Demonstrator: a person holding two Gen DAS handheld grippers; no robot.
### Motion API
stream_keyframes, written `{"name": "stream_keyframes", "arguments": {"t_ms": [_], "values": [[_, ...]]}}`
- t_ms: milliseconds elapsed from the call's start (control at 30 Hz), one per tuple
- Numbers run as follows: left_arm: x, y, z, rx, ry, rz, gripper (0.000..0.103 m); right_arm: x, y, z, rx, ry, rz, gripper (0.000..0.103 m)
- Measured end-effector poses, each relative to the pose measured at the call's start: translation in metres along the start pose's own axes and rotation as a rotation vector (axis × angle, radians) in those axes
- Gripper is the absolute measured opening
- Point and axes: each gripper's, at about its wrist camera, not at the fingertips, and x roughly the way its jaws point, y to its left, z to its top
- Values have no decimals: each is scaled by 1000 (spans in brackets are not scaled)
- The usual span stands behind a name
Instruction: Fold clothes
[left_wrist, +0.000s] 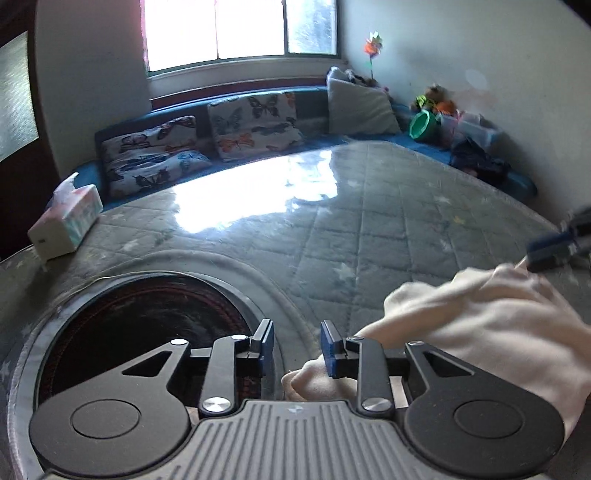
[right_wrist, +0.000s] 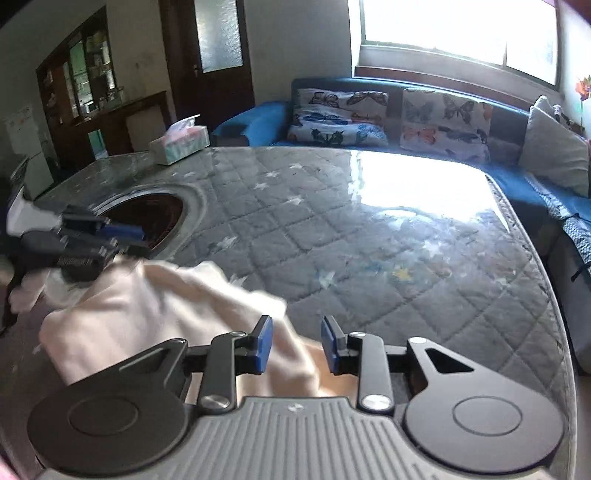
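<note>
cream cloth (left_wrist: 480, 317) bunched near on table (left_wrist: 332, 229) | left gripper (left_wrist: 297, 345) wide, holding nothing | right gripper (right_wrist: 297, 341) wide, holding nothing | grab edges, pull flat

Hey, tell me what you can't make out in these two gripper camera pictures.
- Cream garment: its type and full shape; motion-blurred in both views, and cut off by the left view's right edge.
- Left hand-held gripper: blurred in the right view.
- Items in the cabinet: too small, dim.
- Outside the window: washed out by glare.
</note>
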Motion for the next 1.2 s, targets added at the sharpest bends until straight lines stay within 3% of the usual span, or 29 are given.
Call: {"name": "stream_keyframes", "arguments": {"t_ms": [200, 333, 400, 467, 500, 633, 733, 833, 933, 1033, 1200], "values": [[-30, -34, -2, 8, -9, -125, 31, 3, -3, -17, 32, 59, -38, 29], [-36, -63, -14, 33, 9, -190, 31, 6, -1, -22, 50, 53, -39, 29], [-35, -74, -20, 45, 20, -199, 31, 7, 3, -22, 29, 53, -45, 25], [-33, -79, -24, 53, 29, -206, 31, 6, 8, -21, -6, 52, -60, 10], [-31, -79, -25, 56, 34, -206, 31, 5, 12, -20, -33, 51, -74, 8], [-26, -78, -32, 67, 54, -207, 31, -1, 21, -13, -127, 29, -134, 6], [-23, -77, -37, 73, 67, -208, 31, 4, 16, -12, -120, 27, -166, 6], [-23, -75, -36, 58, 69, -214, 32, 15, 9, -20, -95, 43, -154, 8], [-25, -67, -32, 24, 69, -216, 38, 7, 7, -17, -88, 29, -142, 16], [-26, -56, -26, -6, 57, -194, 39, -9, 11, -13, -94, 7, -115, 16], [-20, -39, -19, -63, 58, -155, 39, -27, 37, -18, -141, 12, 14, 16]]}}
